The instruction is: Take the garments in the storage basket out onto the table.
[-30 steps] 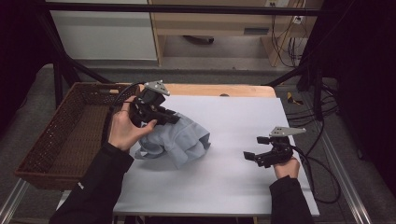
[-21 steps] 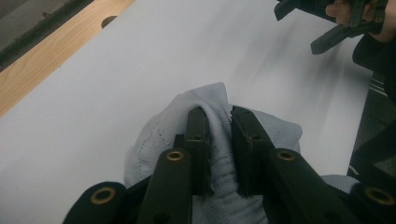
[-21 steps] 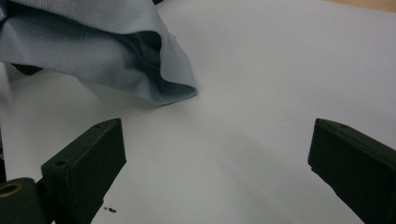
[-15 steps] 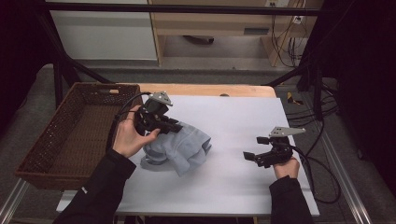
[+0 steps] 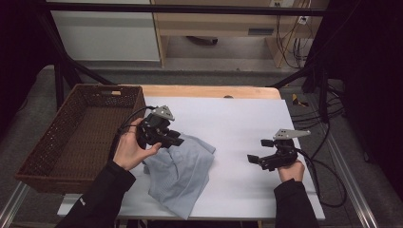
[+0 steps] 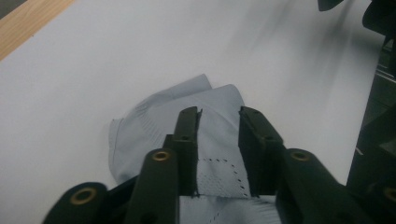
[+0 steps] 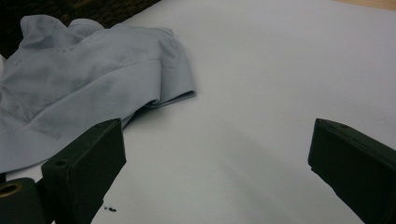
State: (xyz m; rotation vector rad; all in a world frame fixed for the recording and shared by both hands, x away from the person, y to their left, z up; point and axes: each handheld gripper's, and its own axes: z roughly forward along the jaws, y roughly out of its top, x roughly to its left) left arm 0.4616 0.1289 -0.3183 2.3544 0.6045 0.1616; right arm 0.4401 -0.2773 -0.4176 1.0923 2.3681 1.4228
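Observation:
A crumpled light blue shirt [image 5: 180, 172] lies on the white table cover [image 5: 247, 114], left of centre, its lower end reaching the near edge. My left gripper [image 5: 175, 141] sits at the shirt's upper left corner. In the left gripper view its narrowly parted jaws [image 6: 219, 116] close around a bunched fold of the shirt [image 6: 149, 119] with dotted stitching. My right gripper [image 5: 257, 150] hovers over bare cover at the right, a short way from the shirt. In the right gripper view it [image 7: 219, 140] stands wide open with nothing in it, the shirt [image 7: 70, 79] ahead to its left.
A dark wicker basket [image 5: 109, 89] stands at the table's left end, beside the left hand. A strip of bare wood [image 5: 209, 91] runs along the far edge. Cables [image 5: 328, 166] trail off the right side.
My left gripper has moved toward the near edge and dragged the shirt with it, so the cloth now stretches out toward the front. The right gripper has stayed in place.

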